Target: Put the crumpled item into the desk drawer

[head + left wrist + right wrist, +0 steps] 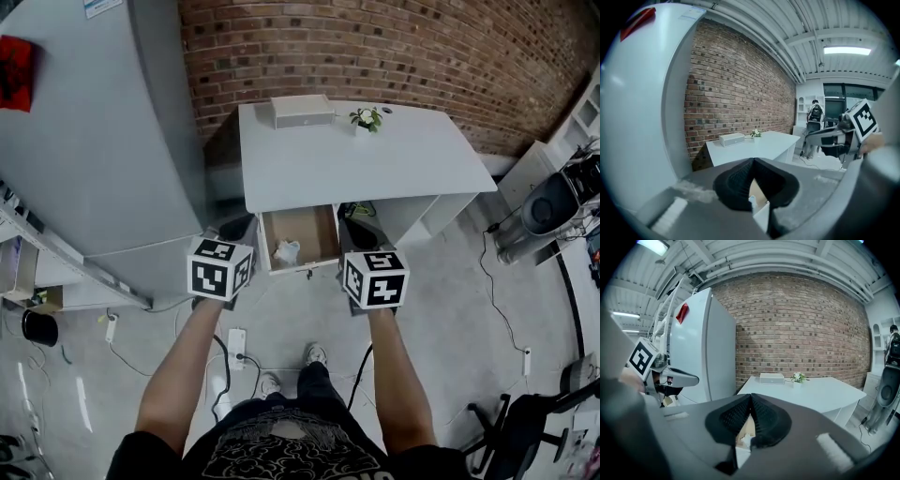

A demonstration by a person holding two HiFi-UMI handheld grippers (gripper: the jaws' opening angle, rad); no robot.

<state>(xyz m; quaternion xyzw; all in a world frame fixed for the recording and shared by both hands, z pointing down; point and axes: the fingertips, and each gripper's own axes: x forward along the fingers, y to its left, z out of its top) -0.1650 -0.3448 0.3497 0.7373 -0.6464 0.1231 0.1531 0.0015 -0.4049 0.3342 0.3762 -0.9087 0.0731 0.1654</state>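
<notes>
The white desk [375, 159] has its drawer [305, 228] pulled out, brown inside. A pale crumpled item [286, 251] lies in the drawer's front part. My left gripper [225, 251] hovers just left of the drawer's front, my right gripper [367, 258] just right of it, both above the floor. In the left gripper view the dark pads meet at the tip of the left gripper [753, 161], with nothing held. The right gripper [750, 397] is shut and empty too. Below each pair of pads the crumpled item [742, 439] shows in the drawer [761, 214].
A white box [302, 111] and a small potted plant [367, 118] stand at the desk's back edge by the brick wall. A tall grey cabinet [103, 141] rises at the left. A power strip [235, 345] and cables lie on the floor; a speaker [548, 202] stands at right.
</notes>
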